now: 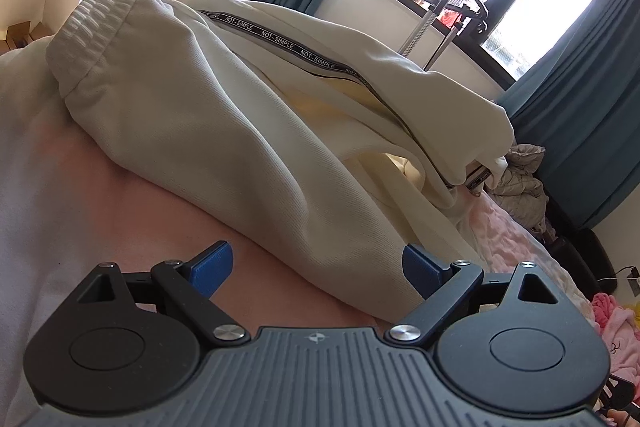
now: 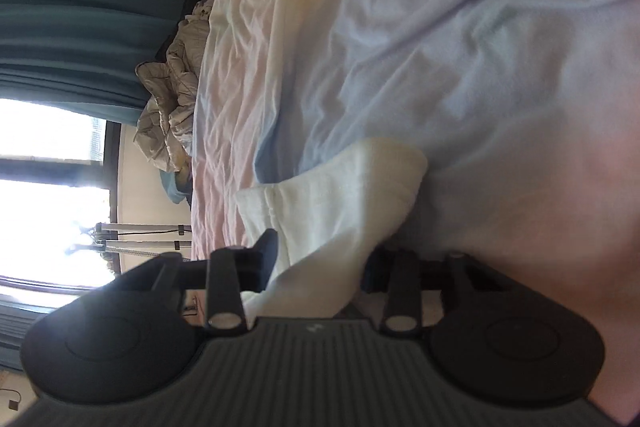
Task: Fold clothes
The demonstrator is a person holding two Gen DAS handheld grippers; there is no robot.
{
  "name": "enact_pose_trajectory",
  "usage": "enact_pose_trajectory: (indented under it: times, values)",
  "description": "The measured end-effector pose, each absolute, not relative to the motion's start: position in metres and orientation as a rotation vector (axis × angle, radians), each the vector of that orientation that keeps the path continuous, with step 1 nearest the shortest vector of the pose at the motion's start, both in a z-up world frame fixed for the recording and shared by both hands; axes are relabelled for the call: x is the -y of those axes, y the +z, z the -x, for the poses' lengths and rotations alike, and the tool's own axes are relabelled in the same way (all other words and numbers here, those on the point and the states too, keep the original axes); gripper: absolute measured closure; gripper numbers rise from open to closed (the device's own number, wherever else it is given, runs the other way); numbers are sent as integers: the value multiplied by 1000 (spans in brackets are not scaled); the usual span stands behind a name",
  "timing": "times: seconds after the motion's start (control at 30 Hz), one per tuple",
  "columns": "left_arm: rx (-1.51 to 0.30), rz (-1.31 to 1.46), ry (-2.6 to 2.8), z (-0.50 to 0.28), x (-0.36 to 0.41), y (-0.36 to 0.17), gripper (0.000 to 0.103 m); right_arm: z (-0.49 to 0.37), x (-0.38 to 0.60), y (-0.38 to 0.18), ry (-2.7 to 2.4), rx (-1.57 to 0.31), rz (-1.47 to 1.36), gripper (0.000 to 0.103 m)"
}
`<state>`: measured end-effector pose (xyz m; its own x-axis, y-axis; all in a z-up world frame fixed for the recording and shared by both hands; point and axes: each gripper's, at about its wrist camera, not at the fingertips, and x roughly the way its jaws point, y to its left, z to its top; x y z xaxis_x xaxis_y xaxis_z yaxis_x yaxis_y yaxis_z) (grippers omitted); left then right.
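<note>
Cream sweatpants (image 1: 208,115) with a black "NOT-SIMPLE" side stripe (image 1: 280,41) lie across the bed, ribbed waistband (image 1: 108,3) at the far left. My left gripper (image 1: 318,269) is open just above the sheet, and the near edge of the pants lies between its blue pads (image 1: 212,267). The far right end of the pants (image 1: 480,131) is lifted off the bed. In the right wrist view, which is turned on its side, my right gripper (image 2: 320,261) is shut on a thick fold of the cream fabric (image 2: 340,195) over the pale sheet (image 2: 460,47).
The pink and white bed sheet (image 1: 100,195) spreads under everything. A grey quilted jacket (image 2: 172,99) is heaped at the bedside by teal curtains (image 1: 580,131) and a window. A metal stand (image 1: 436,27) rises behind the bed. Pink items (image 1: 616,323) lie at the right.
</note>
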<state>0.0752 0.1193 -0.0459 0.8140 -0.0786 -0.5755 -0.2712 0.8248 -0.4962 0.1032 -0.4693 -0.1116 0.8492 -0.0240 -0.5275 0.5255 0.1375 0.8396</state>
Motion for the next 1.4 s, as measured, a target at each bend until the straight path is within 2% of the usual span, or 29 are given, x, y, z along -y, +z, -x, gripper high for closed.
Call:
enact_pose_trajectory:
  times: [0.03,0.07,0.23,0.33,0.4,0.57,0.67,1.0,1.03,1.13,1.17,1.2,1.23,1.27,1.4]
  values:
    - [-623,609,110,-75,-120,-47,10,-105,470,-105,-408,-406,-1347,91]
    - [-625,615,110,-75,-121,-47,10,-106,471,-99,-399,-372,-1308,93]
    - [-613,638,116,-73,-126,-46,10,-90,460,-41,-420,-53,-943,95]
    - [-599,671,134,-69,-138,-42,10,-82,469,-28,-494,-4,-817,96]
    - [-587,702,151,-65,-149,-39,10,-82,481,-40,-536,-40,-814,97]
    - [-556,789,209,-56,-180,-33,10,-91,515,-101,-624,-199,-1033,99]
    - [-543,875,276,-50,-209,-36,10,-86,520,-119,-640,-219,-1141,99]
    - [-581,1136,378,-71,-262,-74,12,-81,512,-106,-598,-201,-1182,98]
    - [-571,1129,382,-75,-264,-74,16,-84,512,-106,-595,-205,-1177,97]
    - [-573,1122,378,-88,-270,-71,39,-89,512,-111,-564,-198,-1217,96]
    - [-581,1126,380,-89,-274,-71,56,-90,512,-112,-556,-197,-1227,96]
    - [-588,1131,382,-90,-279,-70,67,-92,512,-113,-551,-197,-1233,96]
    - [-589,1149,377,-88,-285,-69,83,-93,513,-113,-542,-196,-1237,96]
    - [-588,1179,365,-85,-292,-67,88,-94,514,-113,-527,-189,-1250,96]
    - [-546,1200,323,-70,-314,-33,90,-92,519,-106,-448,-127,-1312,100]
